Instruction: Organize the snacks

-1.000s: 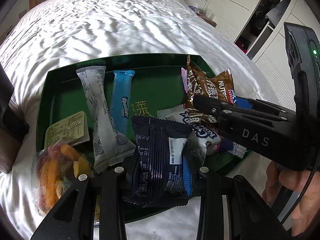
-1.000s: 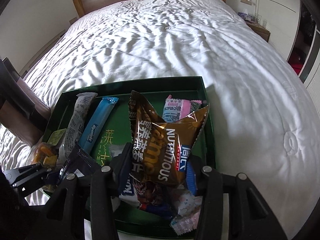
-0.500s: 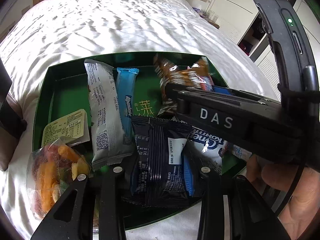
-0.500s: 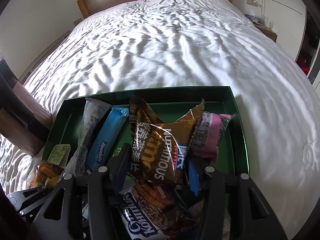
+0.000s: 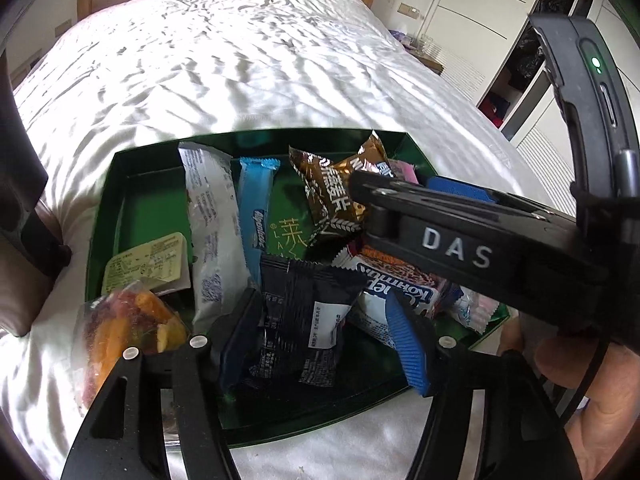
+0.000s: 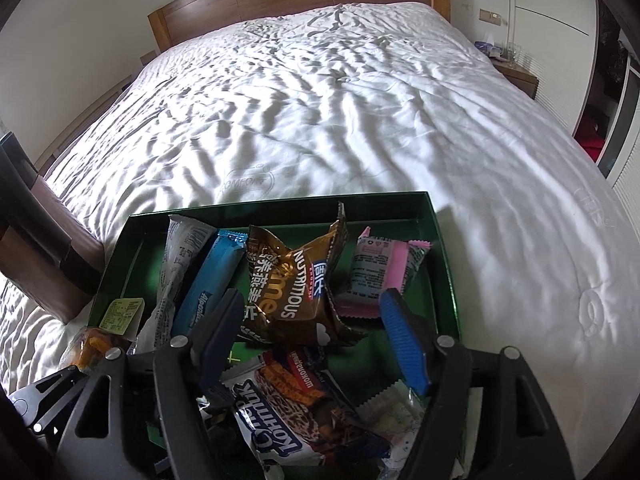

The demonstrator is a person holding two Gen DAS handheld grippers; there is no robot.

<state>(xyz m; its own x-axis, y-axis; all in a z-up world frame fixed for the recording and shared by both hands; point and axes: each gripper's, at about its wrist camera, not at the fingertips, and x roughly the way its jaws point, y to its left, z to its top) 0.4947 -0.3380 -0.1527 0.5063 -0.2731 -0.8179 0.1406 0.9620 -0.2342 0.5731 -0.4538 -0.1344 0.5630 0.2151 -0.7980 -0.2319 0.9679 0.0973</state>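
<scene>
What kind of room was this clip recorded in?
Most likely a home bedroom. A large bed with rumpled white bedding and a wooden headboard fills the view, with white wardrobe doors to one side. The green snack tray sits on the bed.

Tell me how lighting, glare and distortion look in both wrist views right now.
Left wrist: fisheye bends the green tray; the white bedspread is nearly blown out. Right wrist: glare glints on the brown snack bag; rippled shadows cross the bedspread, and the corners go dark.
</scene>
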